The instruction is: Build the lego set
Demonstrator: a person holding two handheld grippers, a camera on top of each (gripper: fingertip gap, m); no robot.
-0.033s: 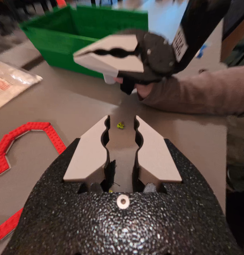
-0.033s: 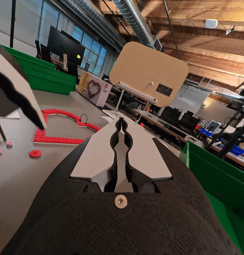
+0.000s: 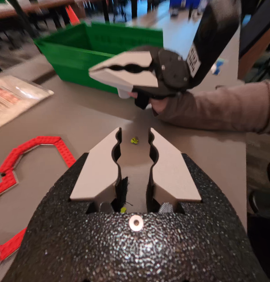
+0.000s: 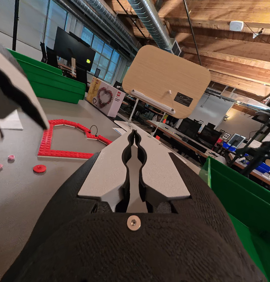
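Even indoor light, soft shadows — motion blur in the left wrist view, wide-angle bending at the edges.

Left wrist view: mounted on the left gripper (image 3: 134,134), angled steeply down, close above the grey tabletop (image 3: 88,116), facing the right gripper (image 3: 91,71). Right wrist view: mounted on the right gripper (image 4: 134,132), low, tilted up across the room. Shared by both: the red studded heart-shaped frame (image 3: 39,141) (image 4: 67,154).
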